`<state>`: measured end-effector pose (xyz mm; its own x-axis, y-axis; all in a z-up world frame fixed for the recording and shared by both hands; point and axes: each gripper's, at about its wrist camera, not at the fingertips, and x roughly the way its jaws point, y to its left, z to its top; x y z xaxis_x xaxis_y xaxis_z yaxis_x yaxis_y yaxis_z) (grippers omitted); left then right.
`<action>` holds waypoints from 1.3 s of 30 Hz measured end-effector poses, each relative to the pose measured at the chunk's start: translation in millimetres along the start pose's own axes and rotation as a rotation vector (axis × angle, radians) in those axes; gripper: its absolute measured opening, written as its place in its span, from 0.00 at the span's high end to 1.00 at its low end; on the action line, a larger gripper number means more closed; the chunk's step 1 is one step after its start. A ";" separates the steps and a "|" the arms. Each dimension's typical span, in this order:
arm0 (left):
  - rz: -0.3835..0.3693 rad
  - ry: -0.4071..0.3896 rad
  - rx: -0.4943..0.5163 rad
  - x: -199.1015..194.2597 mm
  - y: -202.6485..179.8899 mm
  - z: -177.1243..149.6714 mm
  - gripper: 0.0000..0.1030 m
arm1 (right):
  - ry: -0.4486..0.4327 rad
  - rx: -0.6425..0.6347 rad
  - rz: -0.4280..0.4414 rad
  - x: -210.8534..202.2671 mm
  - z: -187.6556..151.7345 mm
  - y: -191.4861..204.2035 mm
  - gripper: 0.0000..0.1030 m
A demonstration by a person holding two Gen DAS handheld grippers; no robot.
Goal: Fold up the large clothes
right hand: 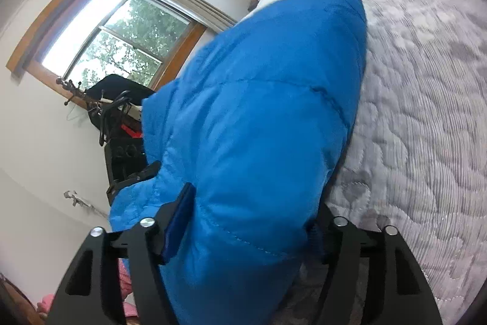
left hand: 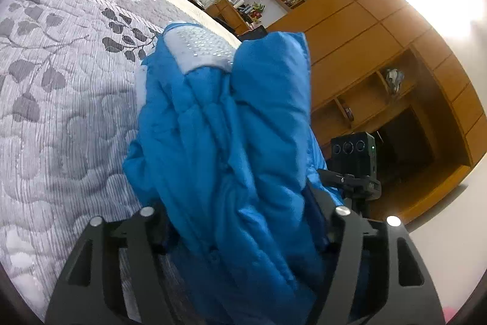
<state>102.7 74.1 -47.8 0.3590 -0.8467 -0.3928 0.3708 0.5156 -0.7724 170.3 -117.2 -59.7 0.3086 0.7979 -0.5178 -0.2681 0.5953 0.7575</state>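
Left wrist: fingers (left hand: 316,212) of left gripper (left hand: 240,221) clamped on bunched blue jacket (left hand: 225,124), frame centre, above grey quilted bed (left hand: 61,87) at left; wooden cabinets (left hand: 359,29) upper right | Right wrist: right gripper (right hand: 246,221) clamped on same blue jacket (right hand: 258,118), centre; bed (right hand: 426,111) right; window (right hand: 121,35) upper left.

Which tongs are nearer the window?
Right, probably. The right tongs, shut on the blue jacket, face the window; the left tongs face the wooden cabinets.

left hand-held gripper (left hand: 240,221): clamped on fabric | right hand-held gripper (right hand: 249,221): clamped on fabric
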 end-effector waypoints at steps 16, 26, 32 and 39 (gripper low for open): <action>0.147 -0.139 0.038 -89.6 -62.8 -10.3 0.26 | -0.133 -0.058 -0.242 -74.2 -42.3 51.2 0.17; 0.158 -0.045 0.133 -76.7 -122.0 -49.8 0.28 | -0.086 -0.192 -0.165 -58.9 -81.8 130.6 0.21; 0.266 0.031 0.094 -63.5 -95.1 -60.9 0.38 | -0.043 -0.171 -0.177 -46.0 -89.0 124.6 0.22; 0.248 0.151 -0.056 -45.9 -41.7 -77.1 0.36 | -0.026 -0.172 -0.170 -33.6 -91.5 124.7 0.22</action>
<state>4.7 81.3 -36.1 0.2998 -0.7081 -0.6393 0.2387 0.7045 -0.6683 43.0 -61.1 15.8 0.3854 0.6833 -0.6201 -0.3614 0.7301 0.5799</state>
